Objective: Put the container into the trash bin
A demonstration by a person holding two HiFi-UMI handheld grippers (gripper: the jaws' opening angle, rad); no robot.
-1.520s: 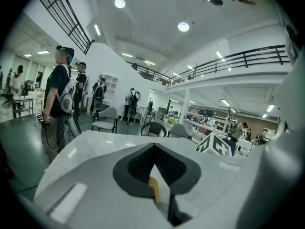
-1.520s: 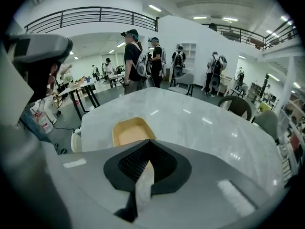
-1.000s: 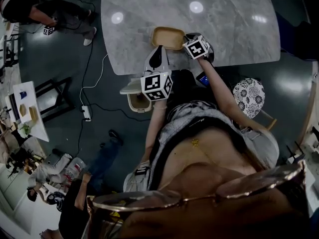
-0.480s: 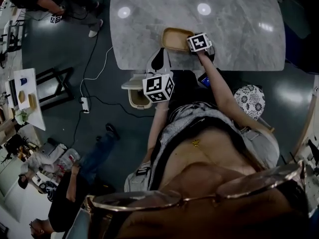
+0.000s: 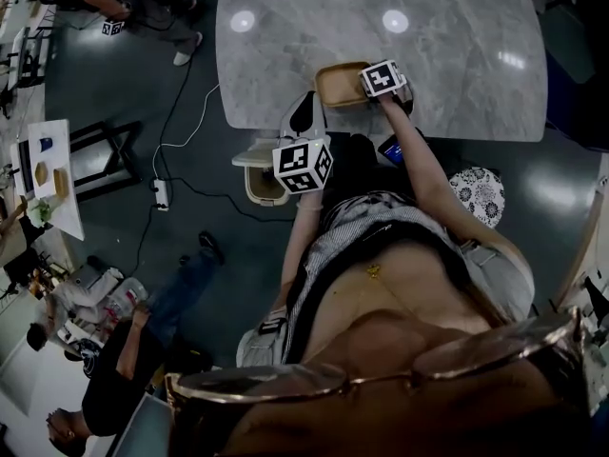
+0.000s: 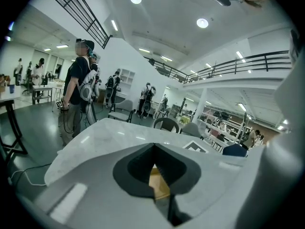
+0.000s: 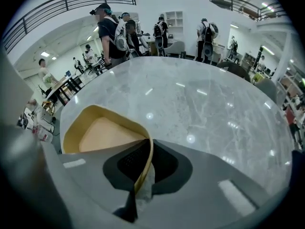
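Observation:
A tan, shallow container (image 5: pixel 338 84) sits on the marble table (image 5: pixel 447 46) near its front edge. My right gripper (image 5: pixel 364 89) points steeply down at the container's right rim. Its jaws are closing, with the thin tan wall (image 7: pixel 143 161) pinched between the dark pads of my right gripper (image 7: pixel 147 144). My left gripper (image 5: pixel 306 101) hangs at the table's edge, just left of the container and above the beige trash bin (image 5: pixel 259 187) on the floor. The jaws of my left gripper (image 6: pixel 153 148) meet at the tips with nothing held. Through the gap behind them shows a slice of the container (image 6: pixel 158 184).
A round stool with a patterned seat (image 5: pixel 476 196) stands right of me. A cable and power strip (image 5: pixel 160 193) lie on the floor at the left. A person (image 6: pixel 78 89) stands beyond the table's far side, with others farther back. White desks (image 5: pixel 43 174) line the left wall.
My right gripper has sunk onto the container's right rim, opened wide, then closed on the wall. The left gripper has shifted only slightly.

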